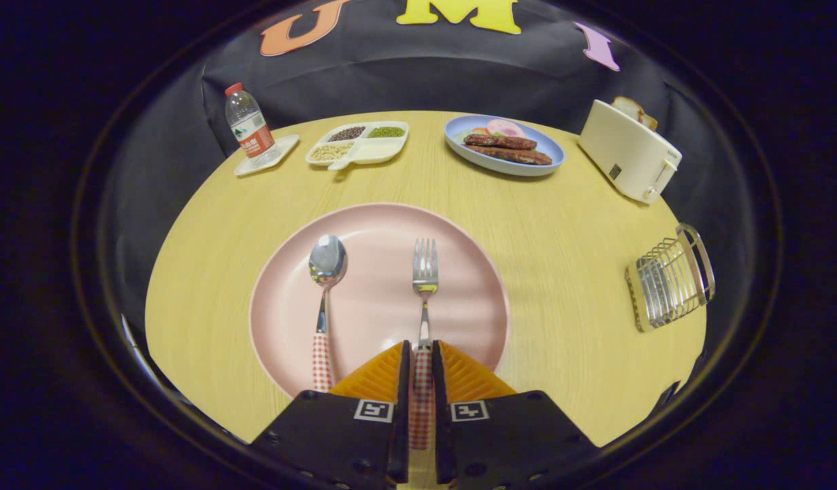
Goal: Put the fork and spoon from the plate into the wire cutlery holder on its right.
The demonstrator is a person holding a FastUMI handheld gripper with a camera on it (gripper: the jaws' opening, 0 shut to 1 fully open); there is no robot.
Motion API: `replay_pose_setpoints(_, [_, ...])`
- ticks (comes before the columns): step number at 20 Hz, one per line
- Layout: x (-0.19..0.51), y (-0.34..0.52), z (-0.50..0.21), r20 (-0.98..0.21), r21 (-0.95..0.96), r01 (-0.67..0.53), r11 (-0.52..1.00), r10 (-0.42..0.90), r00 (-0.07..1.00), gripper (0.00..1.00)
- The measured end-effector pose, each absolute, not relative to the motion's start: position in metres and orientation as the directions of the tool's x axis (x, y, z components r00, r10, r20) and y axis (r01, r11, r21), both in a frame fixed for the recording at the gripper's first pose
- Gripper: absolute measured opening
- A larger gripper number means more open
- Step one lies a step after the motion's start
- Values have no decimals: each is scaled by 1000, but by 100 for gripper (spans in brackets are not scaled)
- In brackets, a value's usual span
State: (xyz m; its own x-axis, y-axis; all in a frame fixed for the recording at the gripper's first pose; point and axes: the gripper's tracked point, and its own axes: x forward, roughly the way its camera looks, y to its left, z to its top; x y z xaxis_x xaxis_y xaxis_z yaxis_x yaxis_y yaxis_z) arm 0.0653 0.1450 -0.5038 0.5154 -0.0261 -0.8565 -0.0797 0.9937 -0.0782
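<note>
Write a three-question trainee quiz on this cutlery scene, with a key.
1. True or false: the gripper has its fingers closed on the fork handle.
2. Which item lies on the pink plate beside the fork? A) knife B) spoon C) chopsticks
3. Fill in: the wire cutlery holder stands on the table to the plate's ____.

Key: 1 true; 2 B; 3 right.
</note>
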Motion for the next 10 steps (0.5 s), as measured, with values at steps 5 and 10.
replay_pose_setpoints(5, [66, 144, -497, -856, -95, -79, 992, -42, 515, 3])
replay_pose_setpoints(10, [64, 137, -454, -833, -81, -102, 992, -11, 553, 3])
